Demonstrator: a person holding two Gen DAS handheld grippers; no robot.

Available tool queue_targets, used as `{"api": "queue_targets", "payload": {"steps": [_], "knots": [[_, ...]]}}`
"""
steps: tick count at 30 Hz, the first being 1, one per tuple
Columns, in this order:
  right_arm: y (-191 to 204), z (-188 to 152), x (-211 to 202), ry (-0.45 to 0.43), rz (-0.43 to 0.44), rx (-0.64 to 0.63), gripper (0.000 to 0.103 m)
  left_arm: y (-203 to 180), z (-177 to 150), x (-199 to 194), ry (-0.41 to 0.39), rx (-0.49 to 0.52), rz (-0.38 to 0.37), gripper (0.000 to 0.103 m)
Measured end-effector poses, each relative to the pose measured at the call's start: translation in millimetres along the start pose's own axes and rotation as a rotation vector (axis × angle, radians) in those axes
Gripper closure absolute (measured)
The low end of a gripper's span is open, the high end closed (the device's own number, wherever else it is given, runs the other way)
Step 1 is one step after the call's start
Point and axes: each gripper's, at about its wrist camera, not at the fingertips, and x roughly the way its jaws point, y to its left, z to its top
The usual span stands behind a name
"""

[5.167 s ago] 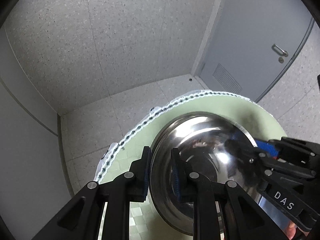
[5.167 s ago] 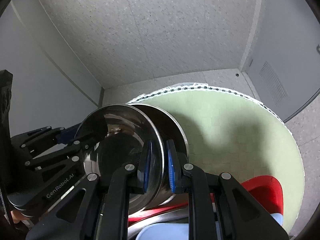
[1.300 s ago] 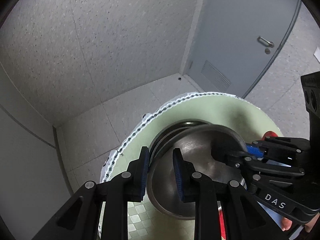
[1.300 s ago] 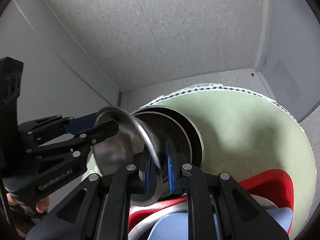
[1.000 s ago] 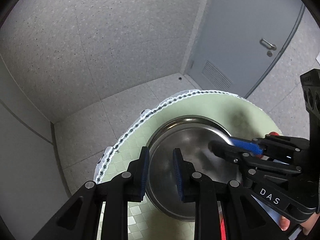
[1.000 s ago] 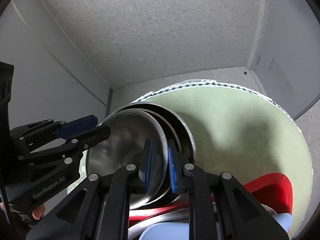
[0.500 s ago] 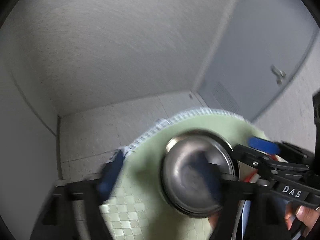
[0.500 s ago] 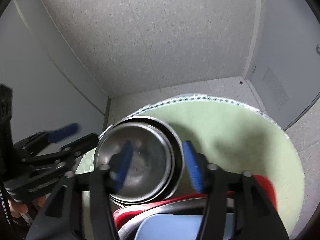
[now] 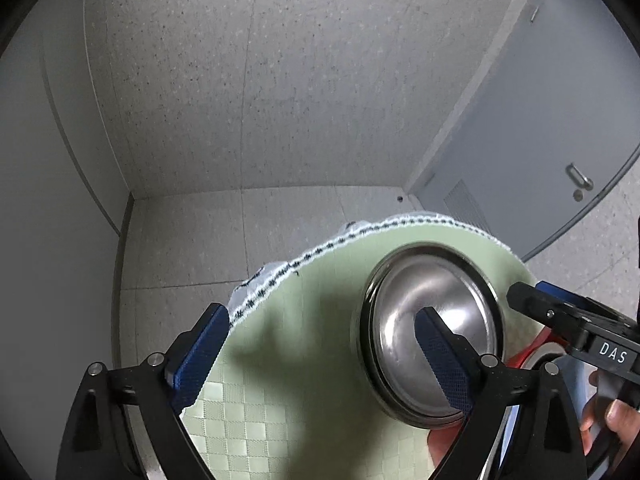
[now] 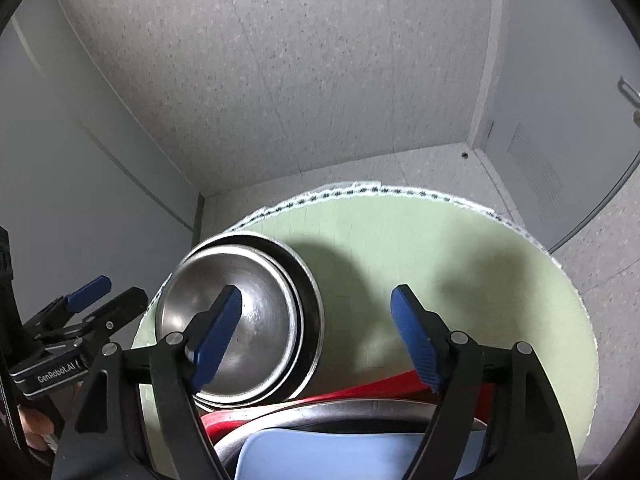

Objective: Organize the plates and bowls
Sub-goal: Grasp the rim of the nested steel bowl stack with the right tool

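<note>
A stack of nested steel bowls [image 9: 432, 320] [image 10: 256, 312] sits on the round green tablecloth [image 9: 312, 320] [image 10: 440, 248]. My left gripper [image 9: 320, 352] is open and empty, its right finger in front of the bowls. My right gripper [image 10: 316, 336] is open and empty, its left finger over the bowls. A red plate [image 10: 384, 394] lies by the stack with a steel dish [image 10: 360, 410] and a light blue plate [image 10: 340, 456] on it. The right gripper also shows in the left wrist view [image 9: 576, 324], and the left gripper in the right wrist view [image 10: 84, 300].
The table's patterned white edge [image 9: 280, 272] [image 10: 380, 191] drops to a speckled floor. A grey door [image 9: 560, 120] stands at the right. White walls close in at the left.
Both grippers held a steel bowl, set it into the stack, then opened wide and drew back. The bowls now rest nested on the cloth.
</note>
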Motion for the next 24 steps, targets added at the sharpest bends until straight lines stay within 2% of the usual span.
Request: {"api": "queue_targets", "payload": {"steps": [12, 15, 16, 20, 21, 22, 23, 24], "knots": [[0, -8, 32, 0.085, -0.017, -0.005, 0.024, -3, -9, 30, 0.063, -0.007, -0.003, 0.012], [6, -7, 38, 0.105, -0.018, -0.019, 0.024, -7, -10, 37, 0.083, -0.005, -0.008, 0.018], [7, -7, 40, 0.112, -0.026, -0.026, 0.024, -8, -10, 39, 0.084, -0.005, -0.009, 0.024], [12, -8, 50, 0.141, -0.073, -0.072, 0.025, -10, -10, 46, 0.115, -0.010, -0.033, 0.036], [14, -7, 52, 0.149, -0.080, -0.086, 0.027, -11, -9, 48, 0.121, -0.009, -0.044, 0.040], [15, -7, 53, 0.152, -0.081, -0.100, 0.031, -11, -9, 50, 0.121, -0.008, -0.054, 0.049], [17, -6, 56, 0.164, -0.062, -0.113, 0.051, -13, -8, 50, 0.124, -0.004, -0.068, 0.054], [16, -6, 59, 0.183, -0.032, -0.108, 0.061, -14, -7, 51, 0.128, 0.000, -0.089, 0.061]]}}
